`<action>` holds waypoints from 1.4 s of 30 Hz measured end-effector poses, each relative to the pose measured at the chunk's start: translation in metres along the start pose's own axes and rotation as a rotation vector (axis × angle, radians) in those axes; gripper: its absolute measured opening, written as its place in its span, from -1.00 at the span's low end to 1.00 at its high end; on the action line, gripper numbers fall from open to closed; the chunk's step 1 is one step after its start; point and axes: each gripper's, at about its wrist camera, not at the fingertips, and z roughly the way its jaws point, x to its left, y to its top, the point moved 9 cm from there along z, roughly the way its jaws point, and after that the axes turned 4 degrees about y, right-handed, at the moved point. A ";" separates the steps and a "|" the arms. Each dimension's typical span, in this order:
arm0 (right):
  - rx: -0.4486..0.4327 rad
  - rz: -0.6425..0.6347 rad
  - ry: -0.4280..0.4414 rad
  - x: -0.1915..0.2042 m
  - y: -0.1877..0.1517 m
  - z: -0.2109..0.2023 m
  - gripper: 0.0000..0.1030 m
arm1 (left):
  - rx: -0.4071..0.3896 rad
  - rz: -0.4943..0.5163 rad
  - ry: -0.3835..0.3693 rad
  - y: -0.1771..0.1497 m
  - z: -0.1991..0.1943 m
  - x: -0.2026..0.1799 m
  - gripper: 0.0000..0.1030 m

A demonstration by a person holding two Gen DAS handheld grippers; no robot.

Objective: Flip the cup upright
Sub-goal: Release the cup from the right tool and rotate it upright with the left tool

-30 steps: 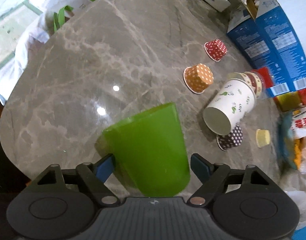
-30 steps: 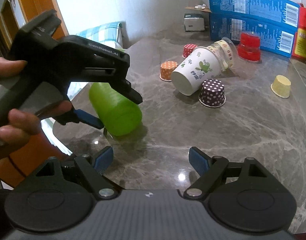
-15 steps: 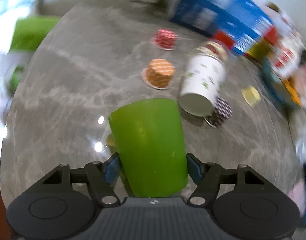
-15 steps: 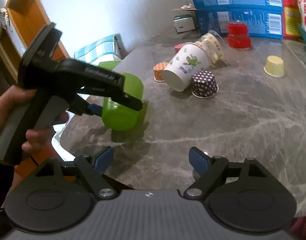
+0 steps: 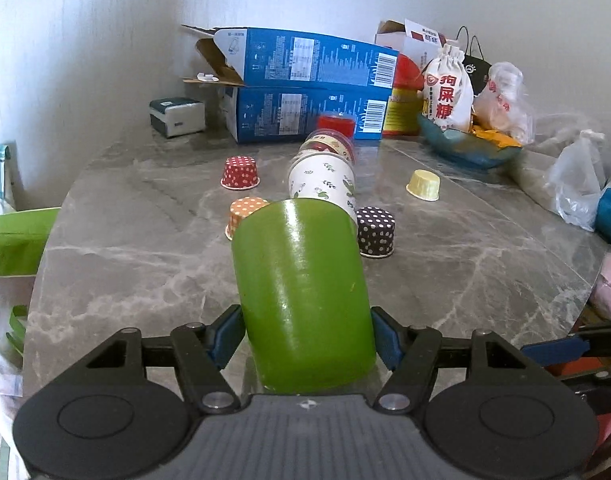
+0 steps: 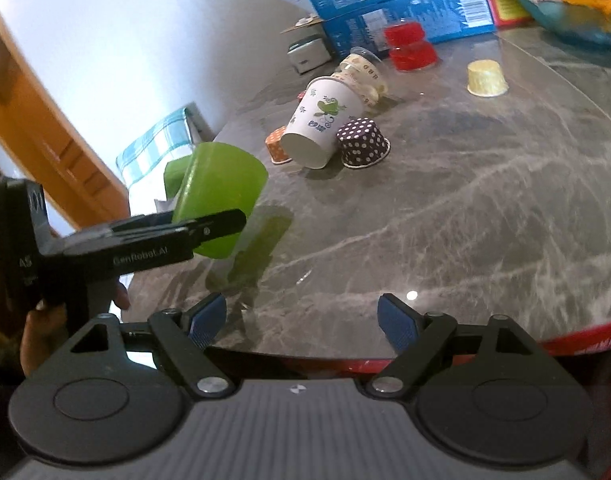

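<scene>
**Green cup held in the air, its axis tilted up and away from the left gripper**

The left gripper is clenched on the green plastic cup, one blue pad on each side of the narrow closed end. In the right wrist view the cup hangs clear of the grey marble table, near its left rim, with its shadow and green reflection on the stone just below.

The cup's long axis runs forward from the left gripper and rises: the base sits back between the fingers, close to the camera, and the wide mouth points away and upward, toward the fallen white paper cup with a leaf print. It is therefore neither lying flat nor standing; by my reading it is more than halfway round to upright.

The move to come turns on that tilt. The base must swing down beneath the mouth until the axis is vertical, and only then can the cup be lowered onto the stone below it.

The right gripper is released, its blue pads wide apart with nothing between them, and it hovers over the near edge of the table, well apart from the cup. The left hand alone carries the work.
</scene>
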 end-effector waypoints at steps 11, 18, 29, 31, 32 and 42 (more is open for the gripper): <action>-0.026 0.052 0.002 0.003 0.002 0.003 0.67 | 0.325 0.036 -0.042 -0.002 0.021 0.003 0.37; -0.025 0.056 0.024 0.005 -0.001 0.004 0.67 | 0.381 0.040 -0.041 0.010 0.037 -0.007 0.45; -0.028 0.062 0.016 -0.004 -0.006 -0.009 0.69 | 0.389 0.083 0.025 0.023 0.057 -0.009 0.47; -0.026 0.061 0.011 -0.004 -0.007 -0.009 0.69 | 0.400 0.150 0.032 0.025 0.061 -0.014 0.47; -0.026 0.063 0.013 -0.004 -0.007 -0.009 0.69 | 0.399 0.185 0.036 0.026 0.063 -0.016 0.43; -0.104 0.073 0.011 0.001 -0.005 -0.010 0.69 | 0.018 0.134 -0.079 0.042 0.009 -0.016 0.41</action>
